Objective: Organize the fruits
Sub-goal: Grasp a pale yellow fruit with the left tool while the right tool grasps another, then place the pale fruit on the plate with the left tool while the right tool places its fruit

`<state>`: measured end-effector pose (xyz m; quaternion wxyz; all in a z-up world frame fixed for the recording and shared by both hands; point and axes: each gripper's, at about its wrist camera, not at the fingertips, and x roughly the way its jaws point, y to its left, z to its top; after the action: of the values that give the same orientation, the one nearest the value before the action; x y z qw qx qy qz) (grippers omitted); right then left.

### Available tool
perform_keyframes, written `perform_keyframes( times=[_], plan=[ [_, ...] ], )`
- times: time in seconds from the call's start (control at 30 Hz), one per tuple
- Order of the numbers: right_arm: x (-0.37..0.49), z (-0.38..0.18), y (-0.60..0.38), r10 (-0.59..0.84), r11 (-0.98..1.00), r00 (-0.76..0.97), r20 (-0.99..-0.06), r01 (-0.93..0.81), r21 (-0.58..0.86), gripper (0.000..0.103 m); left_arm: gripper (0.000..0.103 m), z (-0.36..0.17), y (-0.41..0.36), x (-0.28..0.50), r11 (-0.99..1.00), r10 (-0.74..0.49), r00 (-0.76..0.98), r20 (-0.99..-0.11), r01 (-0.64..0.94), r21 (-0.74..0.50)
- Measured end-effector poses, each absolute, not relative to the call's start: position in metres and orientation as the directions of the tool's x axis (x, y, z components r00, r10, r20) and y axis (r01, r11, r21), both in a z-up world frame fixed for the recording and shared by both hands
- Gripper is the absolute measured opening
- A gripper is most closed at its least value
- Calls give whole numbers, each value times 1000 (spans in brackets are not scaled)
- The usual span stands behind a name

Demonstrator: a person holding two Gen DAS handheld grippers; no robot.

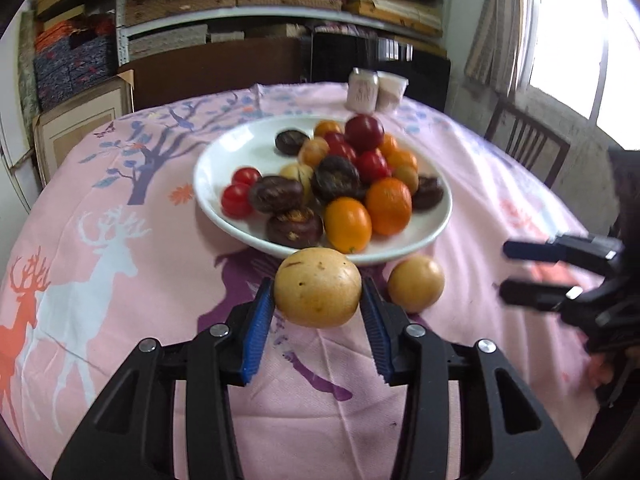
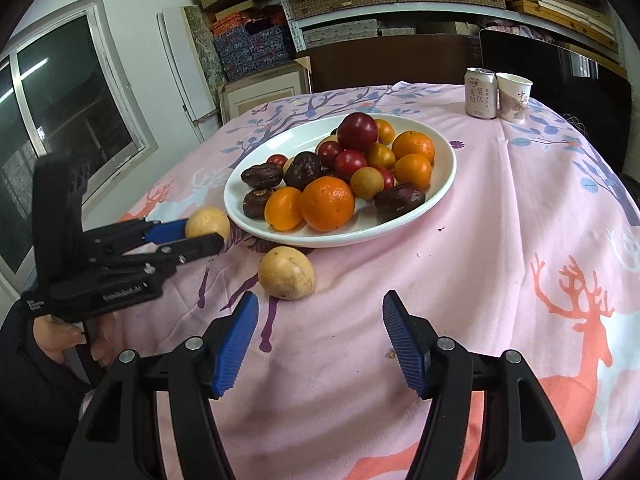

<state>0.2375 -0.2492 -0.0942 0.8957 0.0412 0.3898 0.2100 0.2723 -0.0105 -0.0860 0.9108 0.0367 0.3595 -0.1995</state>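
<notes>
Left hand-held gripper (image 1: pixel 318 306) pads clamp a yellow fruit (image 1: pixel 317 287) on the pink-clothed worktop (image 1: pixel 120 280); right hand-held gripper (image 2: pixel 320 336) half open, empty; shelves (image 2: pixel 400 12) behind.

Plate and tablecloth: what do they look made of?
Plate: probably glazed ceramic, though it could be melamine; white, smooth, with a glossy sheen along the rim.
Tablecloth: woven fabric, matte, pink with printed deer and trees; creases and folds show it is soft cloth.
</notes>
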Motion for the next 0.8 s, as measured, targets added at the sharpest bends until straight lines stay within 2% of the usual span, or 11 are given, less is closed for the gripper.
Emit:
perform_keyframes(
  times=[0.33,0.5,0.53,0.57,0.8],
  plan=[
    [256,-104,-202,352,910,565,-746,-392,133,65,43,-81,-5,271,915,-357,664,-657,389,-104],
    [274,-111,-187,338,913,538,-773,-388,129,65,43,-82,0,273,920,-355,663,-659,374,-119],
    [277,-113,-187,346,911,525,-777,-386,145,61,43,-82,0,273,921,-354,663,-660,371,-121],
    [280,-116,-187,350,911,517,-781,-382,155,42,43,-83,1,274,921,-353,662,-661,369,-123],
    [269,-108,-206,376,914,558,-740,-353,198,42,43,-84,3,276,923,-351,659,-665,362,-129]
  ],
)
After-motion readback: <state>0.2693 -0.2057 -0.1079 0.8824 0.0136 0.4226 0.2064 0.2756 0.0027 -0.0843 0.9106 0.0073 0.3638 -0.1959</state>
